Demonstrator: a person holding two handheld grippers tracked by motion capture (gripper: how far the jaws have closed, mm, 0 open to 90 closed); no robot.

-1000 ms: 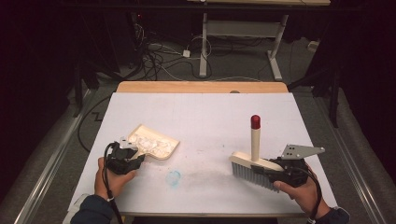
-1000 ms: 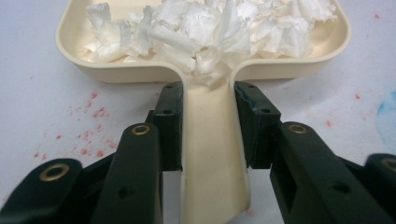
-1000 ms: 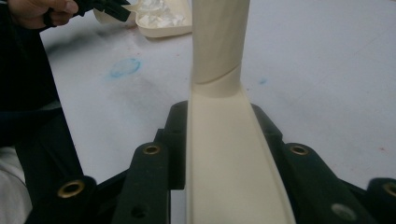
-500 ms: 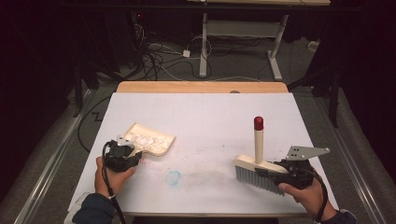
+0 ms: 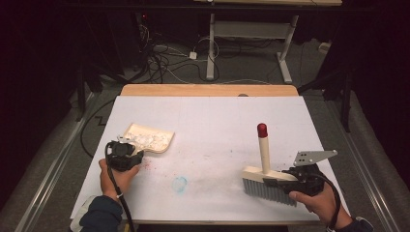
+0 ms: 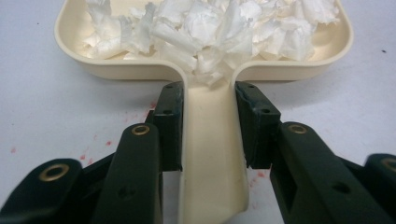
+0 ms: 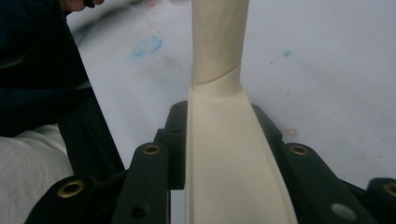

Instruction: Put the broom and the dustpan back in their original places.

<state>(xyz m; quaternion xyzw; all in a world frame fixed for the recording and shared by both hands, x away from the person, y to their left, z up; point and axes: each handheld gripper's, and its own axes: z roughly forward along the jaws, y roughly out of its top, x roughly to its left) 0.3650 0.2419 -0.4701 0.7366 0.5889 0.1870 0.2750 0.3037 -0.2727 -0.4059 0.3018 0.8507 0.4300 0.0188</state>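
Right, from the high view your left gripper (image 5: 126,155) sits at eight o'clock on the table (image 5: 217,116), clamped on the handle of the cream dustpan (image 5: 149,138), which lies flat just beyond it. Your right gripper (image 5: 285,182) at four o'clock holds the brush (image 5: 269,182), bristles down, red-tipped handle upright. In the left gripper view, both jaws pinch the dustpan's handle (image 6: 212,154); paper scraps (image 6: 205,25) fill the pan at twelve o'clock. In the right gripper view, your jaws close on the brush's cream back (image 7: 229,158).
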